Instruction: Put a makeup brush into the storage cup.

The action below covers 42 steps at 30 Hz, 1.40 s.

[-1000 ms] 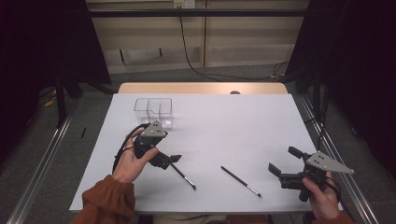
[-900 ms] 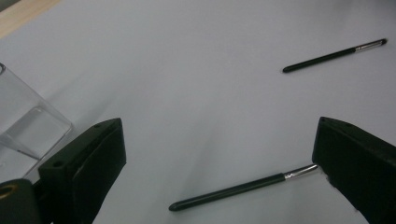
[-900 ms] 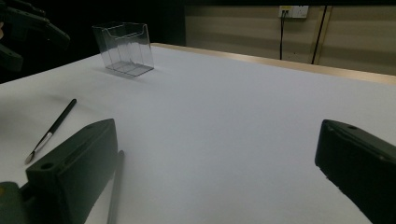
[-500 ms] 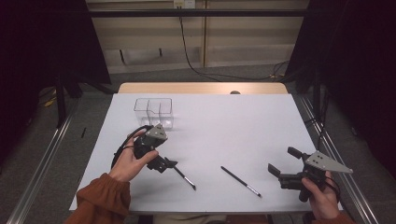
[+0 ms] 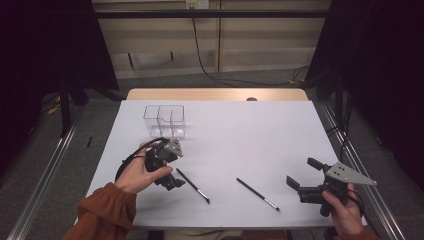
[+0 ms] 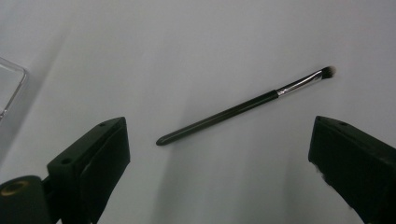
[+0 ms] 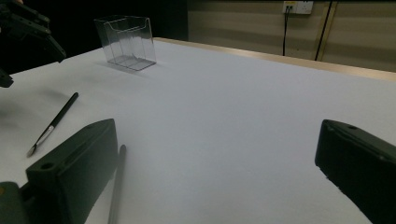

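The clear box [image 6: 9,88] gets cut off at the edge of the left tongs view, just a corner. That view shows the near brush [image 6: 243,106] lying flat on the counter [image 6: 210,37] between wide-open jaws, bristle tip clear, which the high view barely resolves. Left tongs [image 5: 172,181] tilt down over it, not touching. Right tongs [image 5: 302,175] sit low, wide open, second brush [image 5: 257,194] just beside them.

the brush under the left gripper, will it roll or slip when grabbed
The brush looks thin and round, so it may well roll if nudged. Its glossy handle could slip between the open left gripper jaws. It is probably light and stiff.
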Available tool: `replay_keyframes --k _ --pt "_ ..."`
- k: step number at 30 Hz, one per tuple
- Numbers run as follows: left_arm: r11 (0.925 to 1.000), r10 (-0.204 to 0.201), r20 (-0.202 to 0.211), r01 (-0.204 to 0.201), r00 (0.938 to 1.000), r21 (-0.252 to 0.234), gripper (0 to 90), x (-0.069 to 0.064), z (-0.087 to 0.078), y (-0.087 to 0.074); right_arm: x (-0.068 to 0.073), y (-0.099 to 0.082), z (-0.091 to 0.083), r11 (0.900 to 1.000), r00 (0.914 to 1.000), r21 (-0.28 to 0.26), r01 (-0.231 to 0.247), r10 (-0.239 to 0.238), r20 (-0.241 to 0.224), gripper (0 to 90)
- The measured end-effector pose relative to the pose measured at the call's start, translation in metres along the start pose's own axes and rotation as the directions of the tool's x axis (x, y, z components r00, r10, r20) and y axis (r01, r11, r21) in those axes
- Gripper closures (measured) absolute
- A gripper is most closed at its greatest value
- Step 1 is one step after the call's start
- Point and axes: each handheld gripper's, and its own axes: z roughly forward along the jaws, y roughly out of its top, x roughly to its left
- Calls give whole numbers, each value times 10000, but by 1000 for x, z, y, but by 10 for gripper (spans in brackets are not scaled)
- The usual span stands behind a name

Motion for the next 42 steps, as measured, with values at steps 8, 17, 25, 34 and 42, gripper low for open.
replay_keyframes --k 8,17,25,34,42 --pt "9980 637 384 -639 9972 33 54 -7 9 5 1 0 0 10000 10000 36 -56 56 -9 0" --pt "9952 913 569 -931 9942 295 49 -13 21 11 0 0 1 10000 10000 79 -62 62 -17 0" --pt "9873 1427 736 -1472 9870 602 60 -15 30 16 1 0 1 9999 10000 94 -75 75 -34 0" --pt "9769 1908 952 -1985 9770 797 136 -15 40 24 1 0 1 10000 10000 85 -42 41 19 0" --pt "9661 2230 1046 -2341 9692 1085 211 -21 47 35 1 0 1 9999 10000 106 18 -18 -29 0"
